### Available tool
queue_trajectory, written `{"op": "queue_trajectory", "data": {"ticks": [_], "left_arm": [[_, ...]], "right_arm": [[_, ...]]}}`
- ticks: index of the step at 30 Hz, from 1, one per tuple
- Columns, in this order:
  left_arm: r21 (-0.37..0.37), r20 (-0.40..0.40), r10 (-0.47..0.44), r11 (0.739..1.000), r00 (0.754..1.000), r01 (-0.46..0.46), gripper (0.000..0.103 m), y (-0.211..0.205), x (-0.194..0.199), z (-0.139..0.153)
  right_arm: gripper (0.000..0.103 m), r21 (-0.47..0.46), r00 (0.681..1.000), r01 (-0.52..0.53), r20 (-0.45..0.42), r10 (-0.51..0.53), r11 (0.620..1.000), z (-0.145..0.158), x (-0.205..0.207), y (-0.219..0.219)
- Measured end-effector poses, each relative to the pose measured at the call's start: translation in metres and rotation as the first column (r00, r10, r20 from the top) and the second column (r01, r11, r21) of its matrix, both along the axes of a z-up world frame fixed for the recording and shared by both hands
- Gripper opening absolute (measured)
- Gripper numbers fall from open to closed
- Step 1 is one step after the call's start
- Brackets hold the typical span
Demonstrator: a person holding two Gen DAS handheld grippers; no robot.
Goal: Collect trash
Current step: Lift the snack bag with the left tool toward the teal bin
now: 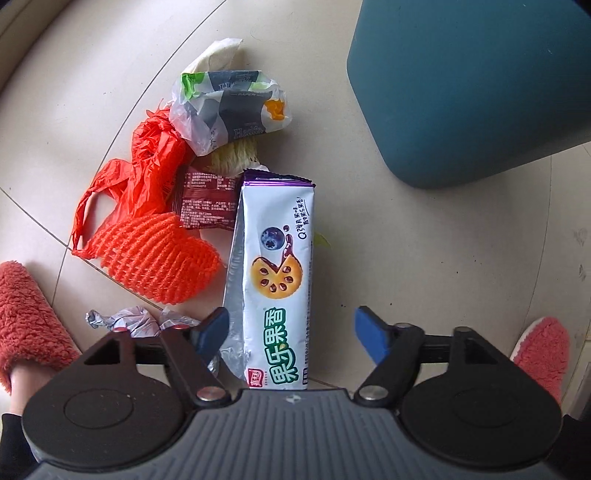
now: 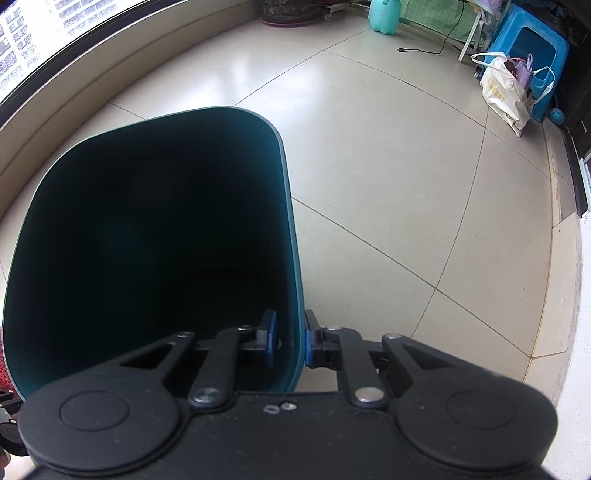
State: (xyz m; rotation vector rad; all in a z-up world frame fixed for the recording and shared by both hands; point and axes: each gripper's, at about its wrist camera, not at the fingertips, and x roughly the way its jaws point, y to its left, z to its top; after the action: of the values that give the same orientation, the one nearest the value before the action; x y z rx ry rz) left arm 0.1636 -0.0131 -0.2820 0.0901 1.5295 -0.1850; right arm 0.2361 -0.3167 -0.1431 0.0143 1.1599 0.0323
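In the left wrist view my left gripper (image 1: pixel 291 330) is open, with its jaws on either side of the near end of a white biscuit wrapper (image 1: pixel 277 266) on the floor. Beyond lie an orange foam net (image 1: pixel 159 262), a red plastic bag (image 1: pixel 147 166), a dark red sachet (image 1: pixel 208 203), a white and grey plastic bag (image 1: pixel 232 110) and crumpled foil (image 1: pixel 129 321). The teal trash bin (image 1: pixel 469 85) stands at the upper right. In the right wrist view my right gripper (image 2: pixel 290 341) is shut on the bin's wall (image 2: pixel 291 258); the bin's inside is dark.
Two feet in fuzzy coral slippers stand at left (image 1: pixel 26 314) and right (image 1: pixel 543 354) of the left gripper. In the right wrist view a cloth tote bag (image 2: pixel 506 92), a blue stool (image 2: pixel 535 48), a green jug (image 2: pixel 386 14) and a cable (image 2: pixel 436 48) sit on the tiled floor at the far wall.
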Motion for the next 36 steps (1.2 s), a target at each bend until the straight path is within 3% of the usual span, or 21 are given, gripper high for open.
{"op": "queue_trajectory", "data": {"ticks": [10, 16, 17, 20, 21, 24, 31, 36], "left_arm": [[0.076, -0.038, 0.045, 0.996, 0.998, -0.042, 0.083, 0.005, 0.005, -0.073], [0.107, -0.067, 0.066, 0.993, 0.996, -0.059, 0.082, 0.006, 0.006, -0.095], [0.106, -0.076, 0.070, 0.992, 0.995, -0.062, 0.080, 0.006, 0.005, -0.097], [0.123, -0.074, 0.078, 0.990, 0.994, -0.068, 0.054, 0.005, 0.002, -0.099], [0.133, -0.077, 0.080, 0.989, 0.994, -0.069, 0.047, 0.004, 0.002, -0.097], [0.151, -0.047, 0.072, 0.986, 0.996, -0.064, 0.044, 0.001, -0.001, -0.086], [0.160, -0.034, 0.071, 0.985, 0.997, -0.065, 0.043, -0.004, -0.008, -0.038], [0.110, -0.024, 0.081, 0.991, 0.996, -0.078, 0.043, -0.005, -0.004, 0.010]], "right_arm": [[0.019, -0.002, 1.000, -0.004, -0.004, 0.004, 1.000, -0.002, 0.004, -0.002], [0.019, -0.022, 1.000, -0.013, 0.002, 0.013, 1.000, -0.005, 0.006, 0.000], [0.018, -0.026, 1.000, -0.014, 0.004, 0.014, 1.000, -0.006, 0.005, 0.001], [0.015, -0.034, 1.000, -0.010, 0.006, 0.011, 0.999, -0.005, 0.007, -0.001], [0.012, -0.035, 1.000, -0.007, 0.006, 0.007, 0.999, -0.006, 0.007, -0.002], [0.005, -0.055, 1.000, 0.003, 0.014, -0.002, 0.998, -0.007, 0.007, -0.002], [0.004, -0.015, 1.000, -0.001, 0.016, 0.001, 1.000, -0.008, 0.007, -0.010], [0.004, 0.013, 1.000, -0.011, 0.012, 0.011, 1.000, -0.009, 0.005, -0.017]]}}
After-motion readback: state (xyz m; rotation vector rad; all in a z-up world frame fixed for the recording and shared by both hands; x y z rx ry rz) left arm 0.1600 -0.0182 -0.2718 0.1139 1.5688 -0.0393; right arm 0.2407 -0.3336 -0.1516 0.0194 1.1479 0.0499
